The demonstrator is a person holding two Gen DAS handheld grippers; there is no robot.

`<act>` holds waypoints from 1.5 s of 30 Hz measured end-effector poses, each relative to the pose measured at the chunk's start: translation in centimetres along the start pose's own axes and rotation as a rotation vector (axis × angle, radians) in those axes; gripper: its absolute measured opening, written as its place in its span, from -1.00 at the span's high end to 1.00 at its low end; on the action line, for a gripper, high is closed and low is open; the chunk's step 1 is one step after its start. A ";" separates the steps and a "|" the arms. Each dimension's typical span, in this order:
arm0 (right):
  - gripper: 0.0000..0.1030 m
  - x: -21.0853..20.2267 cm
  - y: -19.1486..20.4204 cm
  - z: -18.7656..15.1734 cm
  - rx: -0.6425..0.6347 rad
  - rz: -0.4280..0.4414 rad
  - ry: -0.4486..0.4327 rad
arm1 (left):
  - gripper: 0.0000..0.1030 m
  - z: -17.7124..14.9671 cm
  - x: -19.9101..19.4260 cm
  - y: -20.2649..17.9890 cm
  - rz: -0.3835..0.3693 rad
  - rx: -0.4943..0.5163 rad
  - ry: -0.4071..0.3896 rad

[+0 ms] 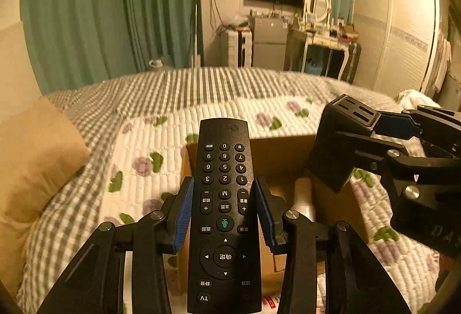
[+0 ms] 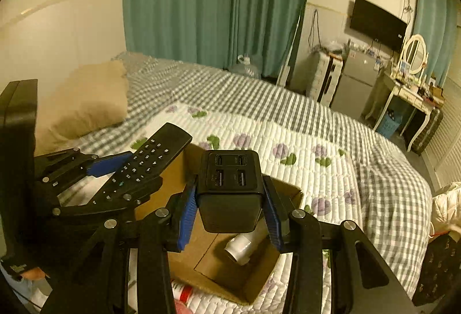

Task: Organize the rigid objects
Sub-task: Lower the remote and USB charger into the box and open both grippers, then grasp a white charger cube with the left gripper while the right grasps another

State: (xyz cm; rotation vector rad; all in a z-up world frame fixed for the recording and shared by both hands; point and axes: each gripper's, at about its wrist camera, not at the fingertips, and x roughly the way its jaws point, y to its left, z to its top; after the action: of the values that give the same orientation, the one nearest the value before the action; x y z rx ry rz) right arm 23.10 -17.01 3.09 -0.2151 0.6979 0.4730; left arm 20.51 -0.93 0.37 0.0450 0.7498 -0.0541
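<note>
My left gripper is shut on a black TV remote and holds it above an open cardboard box on the bed. My right gripper is shut on a black USB charger block, also above the box. In the left wrist view the charger and right gripper show at the right. In the right wrist view the remote and left gripper show at the left. A white cylinder lies inside the box; it also shows in the left wrist view.
The box rests on a floral quilt over a checked bedsheet. A tan pillow lies at the head of the bed. Green curtains, a TV, a small fridge and a dressing table stand beyond the bed.
</note>
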 end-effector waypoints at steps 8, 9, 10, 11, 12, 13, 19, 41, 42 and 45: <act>0.20 6.4 -1.3 -2.2 0.032 0.015 0.104 | 0.18 -2.0 5.7 -0.3 0.023 0.021 0.099; 0.20 7.0 -1.4 -2.4 0.034 0.017 0.112 | 0.18 -2.1 6.1 -0.3 0.025 0.025 0.103; 0.20 7.6 -1.6 -2.5 0.037 0.018 0.121 | 0.18 -2.1 6.3 -0.4 0.025 0.027 0.106; 0.20 8.3 -1.9 -2.6 0.039 0.021 0.131 | 0.18 -2.2 6.5 -0.4 0.023 0.030 0.109; 0.20 8.7 -2.1 -2.7 0.041 0.024 0.138 | 0.18 -2.2 6.8 -0.4 0.023 0.031 0.114; 0.20 9.2 -2.2 -2.9 0.043 0.028 0.144 | 0.18 -2.2 6.9 -0.5 0.025 0.032 0.118; 0.20 10.7 -2.4 -3.3 0.042 0.014 0.158 | 0.18 -2.6 7.7 -1.4 0.070 0.073 0.124; -0.95 -9.0 0.8 -5.9 -0.027 -0.045 -0.066 | -0.99 -6.4 -8.3 0.9 0.070 -0.016 -0.011; -0.95 -9.2 1.2 -6.6 -0.036 -0.045 -0.055 | -0.99 -7.1 -8.5 1.0 0.067 -0.019 -0.005; -0.95 -9.0 2.6 -9.5 -0.083 -0.054 -0.016 | -1.00 -9.6 -8.1 0.9 0.055 -0.032 0.028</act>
State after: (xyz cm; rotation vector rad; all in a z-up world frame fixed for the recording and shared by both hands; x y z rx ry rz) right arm 10.42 -21.08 1.83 -0.3066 0.6556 0.4521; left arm 8.13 0.81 -1.04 0.0354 0.7770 0.0111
